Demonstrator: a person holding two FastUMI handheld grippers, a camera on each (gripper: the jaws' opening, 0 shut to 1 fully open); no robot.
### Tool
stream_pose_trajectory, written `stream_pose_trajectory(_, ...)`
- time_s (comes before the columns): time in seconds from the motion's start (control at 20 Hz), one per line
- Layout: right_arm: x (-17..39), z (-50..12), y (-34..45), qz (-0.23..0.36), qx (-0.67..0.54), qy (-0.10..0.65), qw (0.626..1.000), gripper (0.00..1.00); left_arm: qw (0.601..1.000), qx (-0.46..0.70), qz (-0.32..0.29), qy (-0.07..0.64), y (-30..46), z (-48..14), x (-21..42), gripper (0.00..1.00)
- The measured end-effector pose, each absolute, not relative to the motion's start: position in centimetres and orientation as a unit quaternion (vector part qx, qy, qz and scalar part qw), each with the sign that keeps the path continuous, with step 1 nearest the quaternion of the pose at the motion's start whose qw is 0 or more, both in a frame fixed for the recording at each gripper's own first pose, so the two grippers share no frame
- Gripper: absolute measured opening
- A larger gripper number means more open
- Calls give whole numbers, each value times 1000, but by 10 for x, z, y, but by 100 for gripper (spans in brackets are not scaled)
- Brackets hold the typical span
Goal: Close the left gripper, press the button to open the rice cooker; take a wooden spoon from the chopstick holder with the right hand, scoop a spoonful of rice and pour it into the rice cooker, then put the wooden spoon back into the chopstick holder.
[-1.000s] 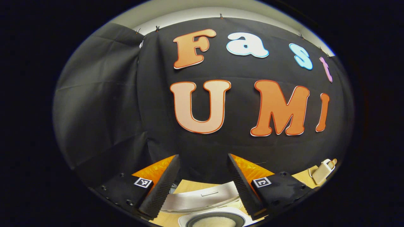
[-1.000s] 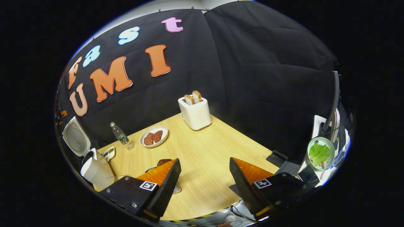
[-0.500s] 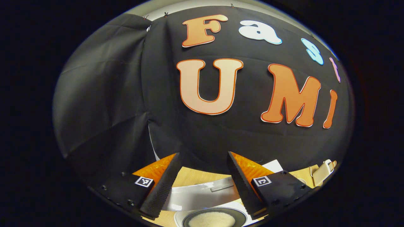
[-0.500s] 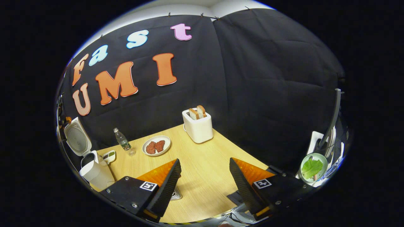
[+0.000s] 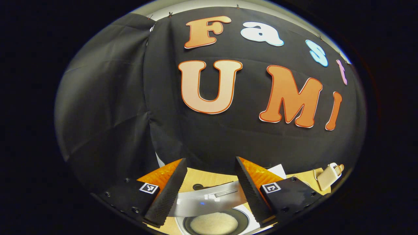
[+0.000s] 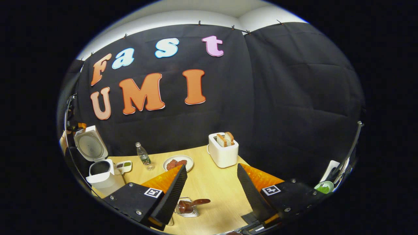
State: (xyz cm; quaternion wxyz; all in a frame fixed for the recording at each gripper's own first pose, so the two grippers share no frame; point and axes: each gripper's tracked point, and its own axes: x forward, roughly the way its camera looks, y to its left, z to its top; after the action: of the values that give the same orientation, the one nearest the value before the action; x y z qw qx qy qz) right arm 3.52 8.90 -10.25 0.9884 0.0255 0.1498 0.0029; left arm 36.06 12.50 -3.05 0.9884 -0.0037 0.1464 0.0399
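1. Since a second ago the right tool [image 6: 211, 182] has tipped upward, so the bench [image 6: 212, 189] sits lower in the right gripper view and more booth wall shows above it. A small clear holder [image 6: 187, 209] with a wooden spoon [image 6: 196, 203] in it has come into sight between that tool's fingers, near the bench's front edge.
2. Over the same second the left tool [image 5: 210, 192] has shifted a little, and the bowl of rice [image 5: 214, 223] below it now shows more fully.
3. Largest on the bench is the rice cooker [image 6: 103, 174], at the left end near the back. It is white, its lid [image 6: 89, 147] stands raised, and its dark inner pot is exposed.
4. A white toaster [image 6: 223, 153] stands toward the back edge, right of centre, with two slices of bread [image 6: 225, 138] sticking up from it.
5. Between cooker and toaster, along the back, are a white plate [image 6: 178, 162] with reddish pieces on it, a small clear bottle [image 6: 143, 156] standing upright, and a small white dish [image 6: 124, 166] just beside the cooker.
6. Both fingers of the right tool are spread wide apart and grip nothing.
7. Both fingers of the left tool are likewise spread apart, empty, above the rice bowl and a grey-white curved object [image 5: 209, 199] that I cannot identify.
8. At the right edge of the left gripper view, a small tan object [image 5: 326, 178] lies on the bench.
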Motion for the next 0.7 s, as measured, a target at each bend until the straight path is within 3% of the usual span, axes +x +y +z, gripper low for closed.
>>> stream_pose_trajectory(0.35,42,-121,121,69,26,155,985,95,981,-18,20,193,91,-84,286,99)
stream_pose_trajectory(0.7,40,-137,124,106,28,171,979,95,974,-23,58,218,80,-156,236,96)
